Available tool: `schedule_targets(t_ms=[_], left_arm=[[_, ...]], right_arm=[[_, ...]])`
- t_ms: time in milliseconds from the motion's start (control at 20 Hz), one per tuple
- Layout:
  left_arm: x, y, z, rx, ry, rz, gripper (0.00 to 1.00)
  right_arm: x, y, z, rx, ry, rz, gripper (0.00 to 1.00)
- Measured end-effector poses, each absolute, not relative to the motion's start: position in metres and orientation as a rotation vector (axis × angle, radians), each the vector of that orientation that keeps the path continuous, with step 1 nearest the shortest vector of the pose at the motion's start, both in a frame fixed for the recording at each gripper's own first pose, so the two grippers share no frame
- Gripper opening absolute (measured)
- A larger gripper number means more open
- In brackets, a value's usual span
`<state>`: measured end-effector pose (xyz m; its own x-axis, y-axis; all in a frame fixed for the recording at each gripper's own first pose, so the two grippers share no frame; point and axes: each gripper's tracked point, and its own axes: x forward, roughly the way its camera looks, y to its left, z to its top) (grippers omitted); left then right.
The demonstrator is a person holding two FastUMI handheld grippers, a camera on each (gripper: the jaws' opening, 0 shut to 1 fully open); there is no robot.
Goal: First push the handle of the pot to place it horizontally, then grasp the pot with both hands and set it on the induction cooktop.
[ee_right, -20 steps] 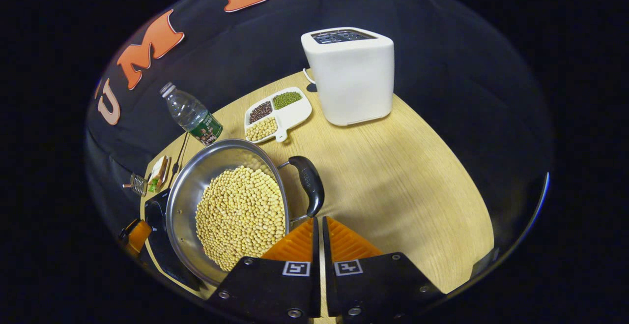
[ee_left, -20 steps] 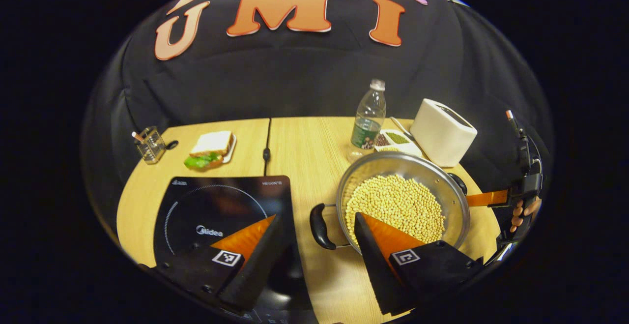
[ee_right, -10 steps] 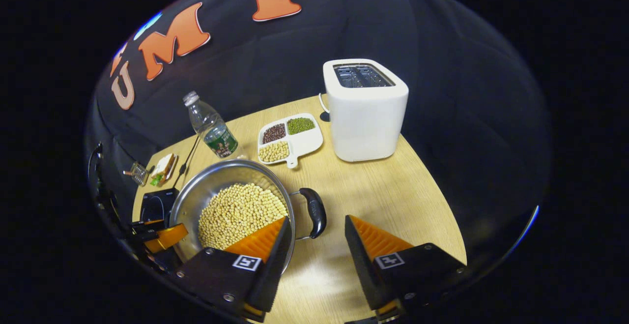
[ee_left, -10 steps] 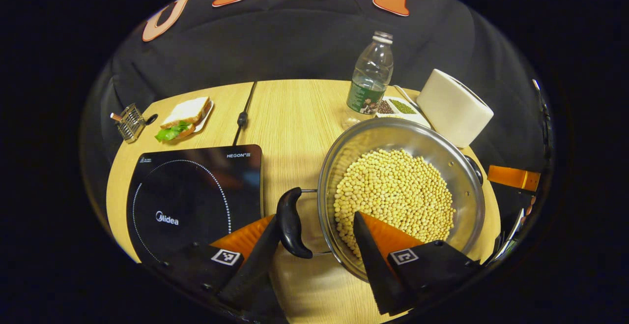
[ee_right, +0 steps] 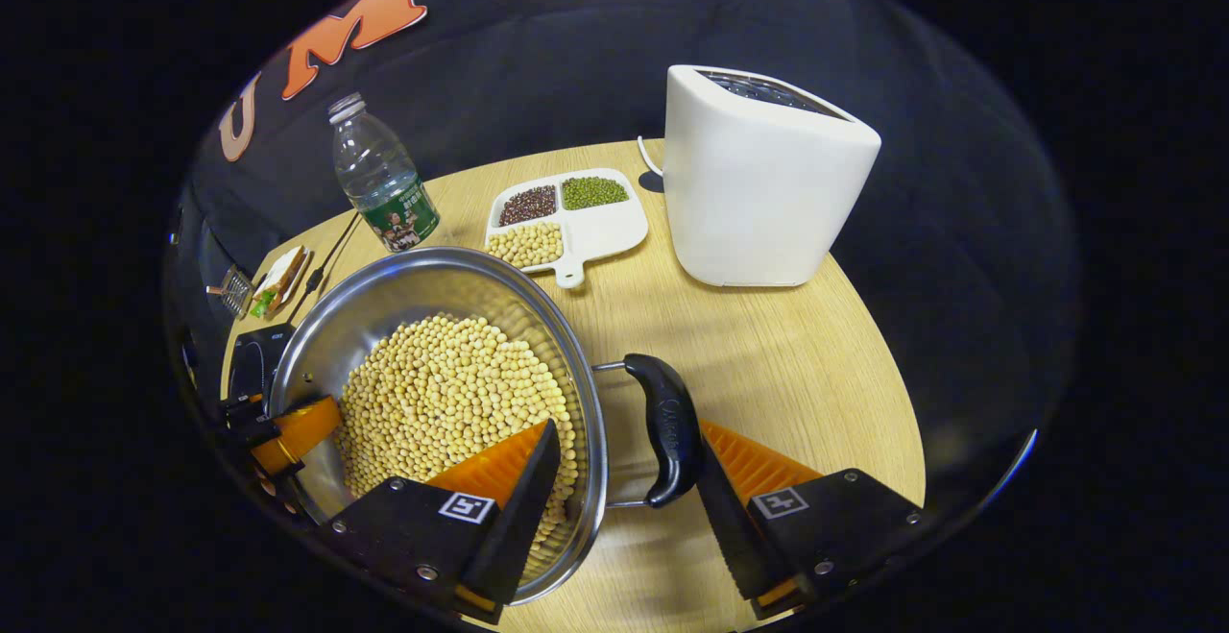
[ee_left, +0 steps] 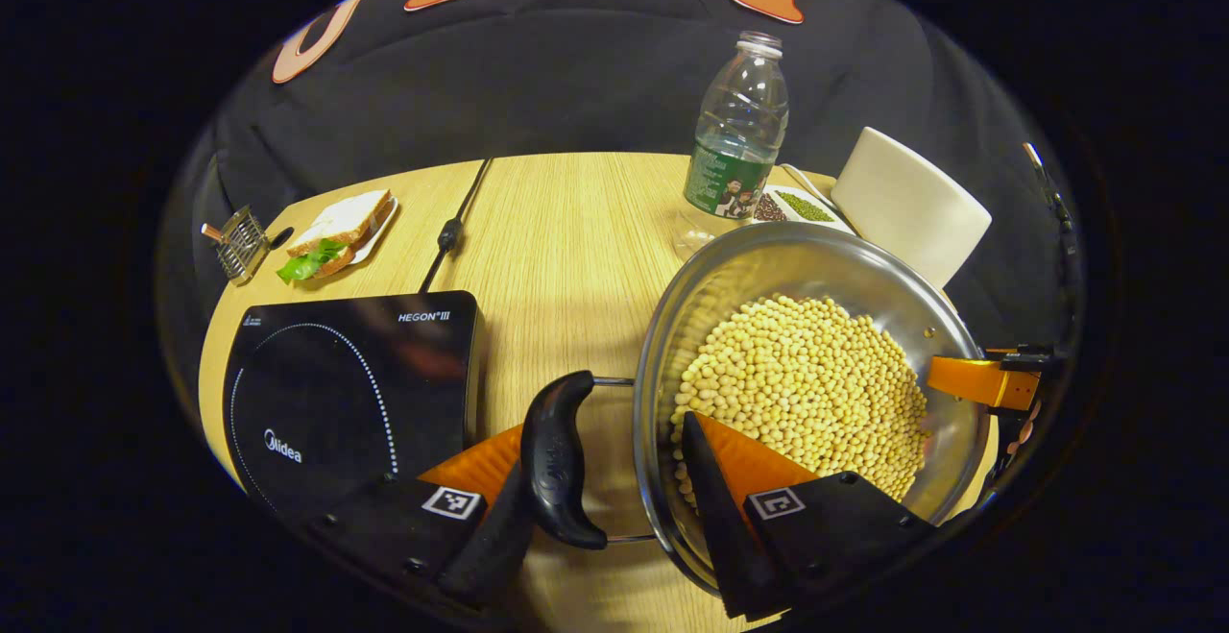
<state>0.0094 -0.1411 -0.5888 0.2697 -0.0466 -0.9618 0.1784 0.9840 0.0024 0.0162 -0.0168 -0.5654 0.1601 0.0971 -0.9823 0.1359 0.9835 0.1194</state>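
In the left gripper view, the left gripper [ee_left: 605,508] stood wide open, its jaws straddling one black side handle [ee_left: 557,460] of the pot [ee_left: 951,345]: one finger lay outside the handle and the other reached over the rim above the soybeans [ee_left: 807,383]. Whether either finger actually pressed on the handle or rim could not be told. In the right gripper view, the right gripper [ee_right: 619,508] was likewise spread wide around the opposite handle [ee_right: 670,426], one finger over the beans inside the rim and the other just beyond the handle; real contact could not be confirmed here either.

The pot [ee_right: 403,278] rested on the wooden table [ee_right: 797,374], near its front edge, with both handles level. The induction cooktop [ee_left: 355,383] lay just beside it on the table, toward the front left corner, its glass top bare. Farther back stood a water bottle [ee_left: 737,133], a divided dish [ee_right: 576,220] of red, green and yellow beans, and a white toaster [ee_right: 759,182] near the right edge. At the far left corner sat a sandwich [ee_left: 331,234] on a plate and a small wire holder [ee_left: 235,244]. A black cord [ee_left: 451,230] ran across the table toward the back edge.
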Motion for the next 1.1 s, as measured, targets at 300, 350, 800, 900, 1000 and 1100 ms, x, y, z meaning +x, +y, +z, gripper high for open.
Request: schedule_targets(t_ms=[300, 350, 800, 900, 1000, 1100], left_arm=[[0.020, -0.140, -0.593, 0.124, 1.234, -0.131, 0.80], [0.022, -0.141, -0.590, 0.125, 1.226, -0.128, 0.81], [0.021, -0.137, -0.555, 0.171, 1.126, -0.133, 0.77], [0.020, -0.132, -0.540, 0.168, 1.110, -0.135, 0.77], [0.018, -0.127, -0.524, 0.160, 1.099, -0.128, 0.77], [0.018, -0.118, -0.504, 0.161, 1.079, -0.120, 0.80]], right_arm=[[0.012, -0.024, -0.570, 0.190, 1.421, -0.048, 0.67], [0.012, -0.025, -0.569, 0.193, 1.413, -0.054, 0.64], [0.011, -0.019, -0.560, 0.176, 1.355, -0.080, 0.58], [0.012, -0.023, -0.556, 0.167, 1.328, -0.076, 0.57], [0.016, -0.022, -0.557, 0.169, 1.297, -0.072, 0.57], [0.018, -0.023, -0.556, 0.171, 1.272, -0.063, 0.57]])
